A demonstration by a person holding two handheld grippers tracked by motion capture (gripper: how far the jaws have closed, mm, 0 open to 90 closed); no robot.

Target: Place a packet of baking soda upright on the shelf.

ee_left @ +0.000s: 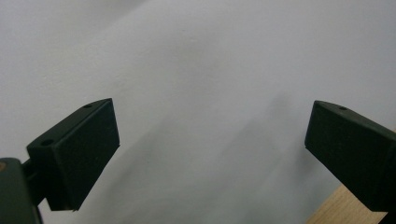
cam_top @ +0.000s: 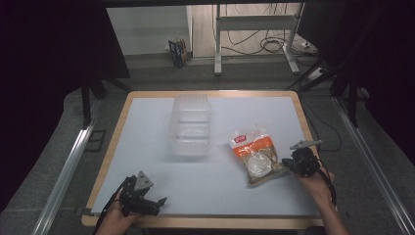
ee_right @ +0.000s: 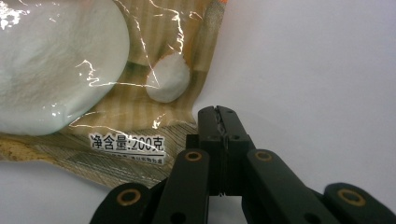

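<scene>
**Two tongs low over the tabletop, one nosing at the snack bag**

Two things are hard to read here. In the right gripper view the clear-fronted orange and tan plastic food bag with white round pieces inside runs off the top and left edges, so its far end is cut off; glare streaks across the film and blurs part of the print. From the high view, the clear, colourless plastic tub near the middle of the tabletop is so pale against the white sheet that its rim and walls barely stand out.

The bag lies flat on the white tabletop with a light wooden edge, right of centre, well apart from the tub.

Right tongs: tips pressed together, nothing between them, sitting just beside the bag's near corner edge; whether they touch the film I cannot tell. In the high view the right tongs point leftward at the bag's right side, the hand below, forearm rising from the bottom edge.

Left tongs: spread wide, bare white surface between them. In the high view the left tongs rest low at the near left corner, angled rightward, hand gripping from below.
</scene>
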